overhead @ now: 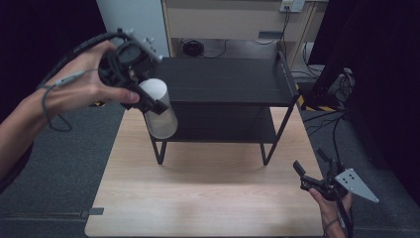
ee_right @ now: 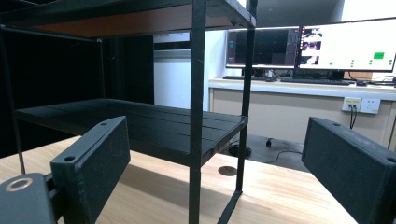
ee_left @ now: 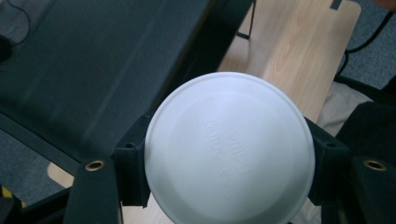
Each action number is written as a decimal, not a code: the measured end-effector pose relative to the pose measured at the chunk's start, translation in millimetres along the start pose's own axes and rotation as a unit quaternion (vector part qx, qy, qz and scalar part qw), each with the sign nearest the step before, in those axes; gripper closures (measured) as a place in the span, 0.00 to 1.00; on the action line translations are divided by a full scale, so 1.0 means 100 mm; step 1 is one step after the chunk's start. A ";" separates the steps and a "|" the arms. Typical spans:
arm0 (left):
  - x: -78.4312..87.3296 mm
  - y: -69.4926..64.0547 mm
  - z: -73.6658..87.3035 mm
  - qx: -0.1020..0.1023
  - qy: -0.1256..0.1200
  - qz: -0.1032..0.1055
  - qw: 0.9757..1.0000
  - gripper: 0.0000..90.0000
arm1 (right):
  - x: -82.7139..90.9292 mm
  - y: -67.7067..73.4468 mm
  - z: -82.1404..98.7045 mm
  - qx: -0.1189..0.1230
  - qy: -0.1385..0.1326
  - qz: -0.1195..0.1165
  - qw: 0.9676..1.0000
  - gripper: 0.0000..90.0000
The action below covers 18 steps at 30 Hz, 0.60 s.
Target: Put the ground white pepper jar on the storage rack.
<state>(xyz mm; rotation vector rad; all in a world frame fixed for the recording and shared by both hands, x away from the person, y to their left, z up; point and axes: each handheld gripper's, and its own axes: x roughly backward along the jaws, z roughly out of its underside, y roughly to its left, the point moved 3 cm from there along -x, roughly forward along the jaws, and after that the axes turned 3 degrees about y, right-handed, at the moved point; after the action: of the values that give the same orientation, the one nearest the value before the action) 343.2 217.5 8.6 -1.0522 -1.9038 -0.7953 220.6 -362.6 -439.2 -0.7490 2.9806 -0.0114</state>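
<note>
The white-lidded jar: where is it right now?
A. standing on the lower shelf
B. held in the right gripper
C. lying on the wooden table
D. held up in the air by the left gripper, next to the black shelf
D: the left gripper has its jaws closed on the jar, which hangs off the table beside the top corner of the black shelf; the right gripper has open, empty jaws.
</note>
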 end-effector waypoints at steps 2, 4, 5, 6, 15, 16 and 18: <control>0.02 0.01 -0.07 0.000 0.001 -0.002 1.000 0.36 | 0.00 -0.01 0.00 -0.001 0.000 0.000 1.000 0.09; 0.06 0.04 -0.20 -0.001 0.001 -0.007 1.000 0.36 | 0.00 -0.01 0.00 -0.001 -0.001 0.000 1.000 0.09; 0.07 0.07 -0.28 0.001 0.001 -0.009 1.000 0.36 | 0.00 -0.01 0.00 -0.001 -0.001 0.000 1.000 0.09; 0.08 0.09 -0.32 0.001 0.003 -0.009 1.000 0.36 | 0.00 -0.01 0.00 -0.002 -0.001 0.000 1.000 0.09; -0.10 0.54 -0.72 0.057 0.007 -0.025 0.998 0.36 | 0.01 -0.02 0.00 -0.009 -0.004 0.003 1.000 0.09; -0.14 0.62 -0.76 0.067 0.010 -0.028 0.997 0.36 | 0.01 -0.02 0.01 -0.011 -0.004 0.003 1.000 0.09; -0.18 0.67 -0.79 0.072 0.012 -0.031 0.997 0.36 | 0.01 -0.02 0.01 -0.012 -0.005 0.002 1.000 0.09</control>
<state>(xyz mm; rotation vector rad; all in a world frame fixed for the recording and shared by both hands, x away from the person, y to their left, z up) 434.8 178.0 40.2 -0.8948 -1.9496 -0.6908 220.4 -365.2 -440.1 -0.7439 2.9785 0.0285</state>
